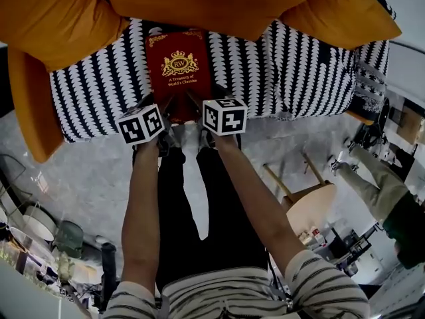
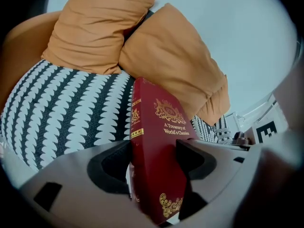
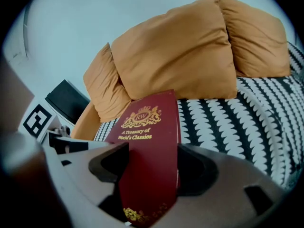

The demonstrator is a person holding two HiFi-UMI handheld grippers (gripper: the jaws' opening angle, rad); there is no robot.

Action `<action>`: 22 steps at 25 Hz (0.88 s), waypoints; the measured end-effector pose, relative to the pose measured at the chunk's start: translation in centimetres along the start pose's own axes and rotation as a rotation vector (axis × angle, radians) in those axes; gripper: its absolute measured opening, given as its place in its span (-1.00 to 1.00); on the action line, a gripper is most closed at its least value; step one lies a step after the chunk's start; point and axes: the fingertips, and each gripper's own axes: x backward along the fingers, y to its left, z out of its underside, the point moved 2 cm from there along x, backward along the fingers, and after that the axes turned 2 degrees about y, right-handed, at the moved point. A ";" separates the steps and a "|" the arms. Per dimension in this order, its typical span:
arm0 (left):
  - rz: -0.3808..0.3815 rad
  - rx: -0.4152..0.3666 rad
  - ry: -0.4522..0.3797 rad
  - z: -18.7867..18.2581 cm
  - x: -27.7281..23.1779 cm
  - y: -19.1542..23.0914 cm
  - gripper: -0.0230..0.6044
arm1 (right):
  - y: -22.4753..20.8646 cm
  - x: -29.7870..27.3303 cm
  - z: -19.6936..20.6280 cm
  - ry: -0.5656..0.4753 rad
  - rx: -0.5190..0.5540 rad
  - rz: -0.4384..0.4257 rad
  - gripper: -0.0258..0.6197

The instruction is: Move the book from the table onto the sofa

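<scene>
A dark red book with a gold crest and gold lettering lies over the black-and-white patterned sofa seat, its near edge toward me. My left gripper is shut on the book's near left corner, and my right gripper is shut on its near right corner. In the left gripper view the book stands edge-on between the jaws. In the right gripper view the book fills the gap between the jaws. Whether the book rests on the seat cannot be told.
Orange cushions line the sofa back, with an orange armrest at the left. A small round wooden table stands on the grey floor to the right. A person's leg shows at the right edge. Clutter sits at bottom left.
</scene>
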 end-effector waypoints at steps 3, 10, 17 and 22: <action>0.003 0.012 0.008 0.1 -0.5 0.4 0.05 | -0.2 -0.6 0.0 0.009 -0.004 0.000 0.08; -0.011 0.012 0.019 0.5 -1.6 0.8 0.05 | -0.9 -1.7 0.6 0.040 -0.017 0.007 0.08; -0.010 0.006 0.031 0.9 -1.7 1.2 0.03 | -0.7 -2.0 1.0 0.059 -0.003 0.027 0.08; -0.019 0.005 0.038 1.2 -1.9 1.3 0.02 | -1.3 -2.3 1.6 0.082 0.001 0.035 0.08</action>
